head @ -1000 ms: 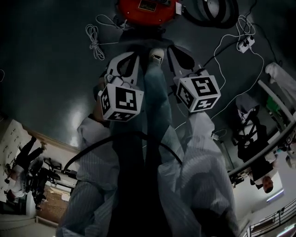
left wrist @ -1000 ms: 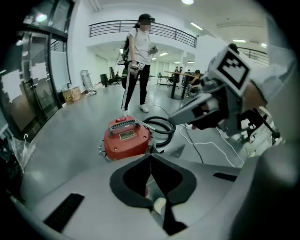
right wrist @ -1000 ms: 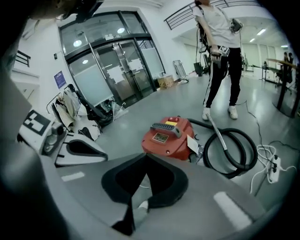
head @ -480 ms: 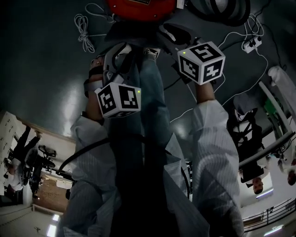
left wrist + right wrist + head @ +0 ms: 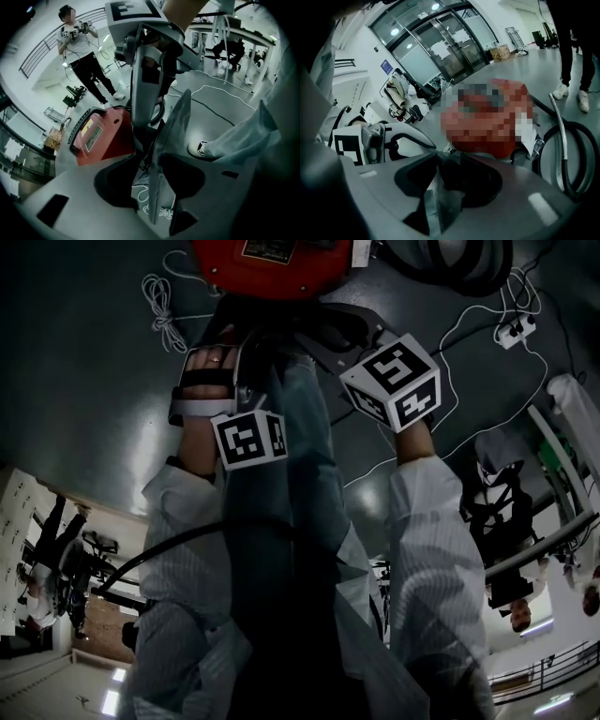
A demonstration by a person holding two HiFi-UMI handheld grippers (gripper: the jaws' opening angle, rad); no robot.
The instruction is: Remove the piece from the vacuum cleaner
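Left claw (image 5: 161, 154): jaws opening, with nothing gripped. A loop of white cord (image 5: 140, 197) on the floor shows through the gap.
Right claw (image 5: 440, 187): jaws opening and empty, pointed toward the red machine.
Vacuum cleaner (image 5: 272, 259): a red body standing on the floor at the top edge of the head view. It is just beyond both claws and ahead of the person's shoe (image 5: 201, 149).
Piece: which part of the machine it is cannot be told from these views.
Hose (image 5: 450, 263): black and coiled on the floor to the right of the vacuum cleaner. A metal tube (image 5: 560, 140) lies with it in the right gripper view.
Marker cubes: the left cube (image 5: 249, 439) sits lower in the head view, and the right cube (image 5: 394, 381) sits higher and nearer the machine.
Floor (image 5: 84, 381): dark and glossy. It carries a coiled white cable (image 5: 161, 298) to the left of the machine and a power strip (image 5: 517, 329) to the right.
Bystander (image 5: 82, 51): stands beyond the machine in the left gripper view.
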